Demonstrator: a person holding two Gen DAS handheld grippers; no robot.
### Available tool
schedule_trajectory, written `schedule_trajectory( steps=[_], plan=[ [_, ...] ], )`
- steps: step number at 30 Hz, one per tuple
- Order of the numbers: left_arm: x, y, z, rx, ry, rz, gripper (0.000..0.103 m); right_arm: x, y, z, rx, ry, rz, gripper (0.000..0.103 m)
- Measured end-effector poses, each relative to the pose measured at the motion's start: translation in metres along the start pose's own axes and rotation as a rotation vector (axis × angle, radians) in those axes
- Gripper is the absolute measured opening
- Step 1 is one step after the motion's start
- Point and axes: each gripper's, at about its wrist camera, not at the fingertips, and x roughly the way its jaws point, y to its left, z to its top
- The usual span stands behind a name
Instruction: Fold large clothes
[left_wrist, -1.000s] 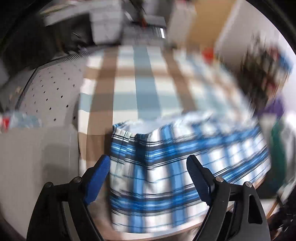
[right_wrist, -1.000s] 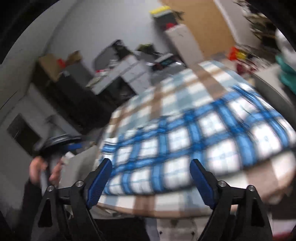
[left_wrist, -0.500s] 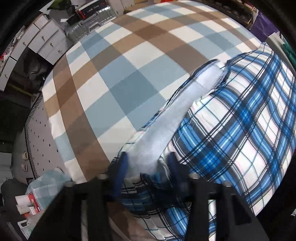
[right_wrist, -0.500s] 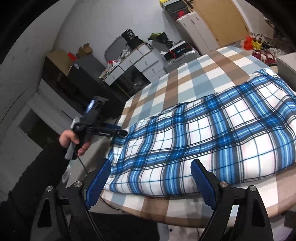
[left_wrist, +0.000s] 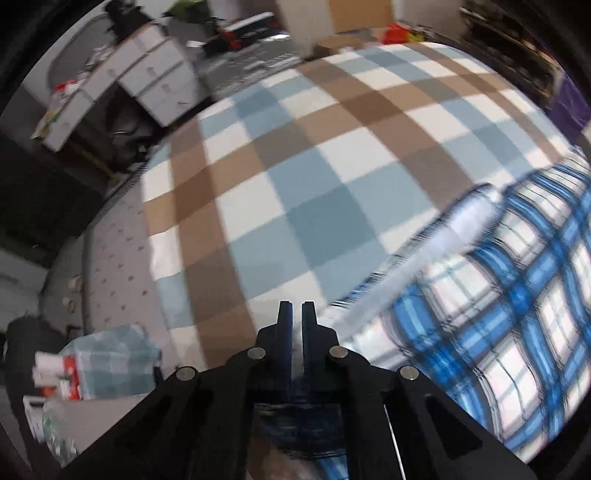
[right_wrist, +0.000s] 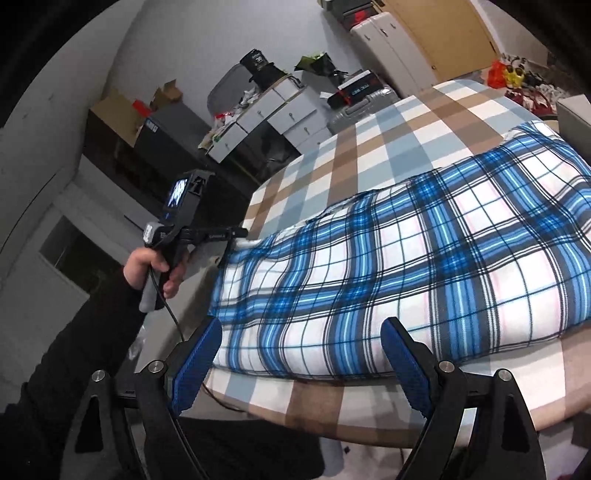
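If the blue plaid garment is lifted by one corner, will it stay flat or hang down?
The blue plaid garment will probably hang limp: it lies soft and rippled on the checked cloth. It looks light, since the left claw, closed at its corner, raises the edge easily. It may drag rather than slide cleanly, cloth against cloth.

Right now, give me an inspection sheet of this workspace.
Surface: checked tablecloth in brown, blue and white covers the table.
Job's things: blue plaid garment lies spread across the near side.
Clutter: packets and a checked cloth bundle beside the table.
Grippers: left hand-held gripper shut, at the garment's corner; whether it pinches fabric cannot be told. Right hand-held gripper open above the near hem.
Cables: black cable hangs from the left handle.
Surroundings: white drawer units, silver suitcase, cardboard boxes.
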Motion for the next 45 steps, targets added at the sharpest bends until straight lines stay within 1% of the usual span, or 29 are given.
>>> schedule_trajectory(
  steps=[2, 3, 4, 5, 6, 8, 9, 11, 12, 13, 14, 17, 18, 21, 23, 25, 26, 27, 28, 29, 30, 33, 36, 37, 40, 41, 42, 45],
  plan=[
    [0.005, 0.011, -0.003, -0.010, 0.006, 0.031, 0.001, -0.002, -0.002, 0.000, 0.018, -0.004, 0.002, 0.089],
    [0.007, 0.018, -0.006, -0.032, 0.021, 0.050, 0.001, -0.003, -0.005, 0.000, 0.030, -0.006, 0.004, 0.089],
    [0.008, 0.027, -0.009, -0.056, 0.039, 0.035, 0.001, -0.004, -0.007, 0.000, 0.043, -0.007, 0.007, 0.089],
    [0.009, 0.033, -0.011, -0.076, 0.053, 0.006, 0.001, -0.005, -0.009, 0.001, 0.055, -0.007, 0.009, 0.089],
    [0.009, 0.042, -0.015, -0.102, 0.070, -0.038, 0.001, -0.006, -0.010, 0.001, 0.064, -0.008, 0.014, 0.089],
    [0.004, 0.047, -0.021, -0.119, 0.082, -0.121, 0.001, -0.008, -0.011, 0.001, 0.074, -0.014, 0.023, 0.089],
    [0.001, 0.049, -0.024, -0.125, 0.079, -0.162, 0.005, -0.009, -0.010, 0.002, 0.074, -0.017, 0.024, 0.089],
    [-0.006, 0.046, -0.028, -0.121, 0.067, -0.249, 0.030, -0.010, -0.008, 0.001, 0.066, -0.021, 0.028, 0.089],
    [-0.008, 0.045, -0.029, -0.125, 0.062, -0.288, 0.063, -0.009, -0.006, 0.001, 0.061, -0.020, 0.028, 0.089],
    [-0.011, 0.045, -0.030, -0.142, 0.048, -0.323, 0.077, -0.009, -0.005, 0.001, 0.056, -0.019, 0.028, 0.089],
    [-0.016, 0.045, -0.029, -0.161, 0.014, -0.351, 0.077, -0.008, -0.003, 0.001, 0.049, -0.016, 0.026, 0.089],
    [-0.023, 0.041, -0.022, -0.175, -0.042, -0.338, 0.077, -0.006, 0.001, -0.001, 0.035, -0.012, 0.020, 0.089],
    [-0.022, 0.039, -0.021, -0.166, -0.041, -0.345, 0.077, -0.006, 0.001, -0.001, 0.031, -0.012, 0.017, 0.089],
    [-0.011, 0.024, -0.016, -0.092, 0.019, -0.362, 0.077, -0.006, 0.001, -0.001, 0.027, -0.013, 0.008, 0.089],
    [-0.004, 0.010, -0.016, -0.016, 0.023, -0.311, 0.077, -0.006, -0.001, 0.000, 0.036, -0.012, 0.011, 0.089],
    [0.002, 0.003, -0.017, 0.024, 0.019, -0.296, 0.077, -0.007, -0.003, -0.001, 0.047, -0.012, 0.015, 0.089],
    [0.003, 0.001, -0.019, 0.033, 0.013, -0.295, 0.075, -0.007, -0.003, -0.001, 0.049, -0.013, 0.017, 0.089],
    [0.003, -0.001, -0.020, 0.043, 0.002, -0.298, 0.058, -0.008, -0.004, -0.001, 0.050, -0.014, 0.017, 0.089],
    [0.004, -0.001, -0.021, 0.053, 0.004, -0.294, 0.022, -0.008, -0.004, -0.001, 0.051, -0.015, 0.017, 0.089],
    [0.006, -0.001, -0.022, 0.063, 0.020, -0.286, 0.005, -0.008, -0.004, 0.000, 0.051, -0.014, 0.016, 0.089],
    [0.007, 0.000, -0.024, 0.067, 0.037, -0.295, 0.001, -0.008, -0.004, 0.000, 0.051, -0.012, 0.018, 0.089],
    [0.003, -0.001, -0.026, 0.096, 0.026, -0.307, 0.000, -0.005, -0.004, 0.000, 0.052, -0.002, 0.022, 0.089],
    [-0.003, 0.002, -0.025, 0.070, -0.003, -0.252, 0.000, -0.003, -0.003, 0.000, 0.048, 0.005, 0.028, 0.089],
    [-0.003, 0.002, -0.024, 0.064, -0.014, -0.212, 0.000, -0.003, -0.002, 0.000, 0.043, 0.003, 0.027, 0.089],
    [0.005, 0.002, -0.022, 0.042, -0.002, -0.133, 0.000, -0.003, -0.001, 0.000, 0.034, 0.000, 0.022, 0.089],
    [0.010, 0.002, -0.022, 0.028, 0.008, -0.096, 0.000, -0.004, -0.001, -0.001, 0.036, -0.001, 0.020, 0.089],
    [0.014, 0.003, -0.023, 0.005, 0.024, -0.081, 0.000, -0.005, -0.002, -0.001, 0.041, -0.003, 0.021, 0.089],
    [0.024, 0.014, -0.023, -0.128, 0.039, -0.082, 0.003, -0.008, -0.006, 0.000, 0.059, -0.012, 0.022, 0.089]
  ],
)
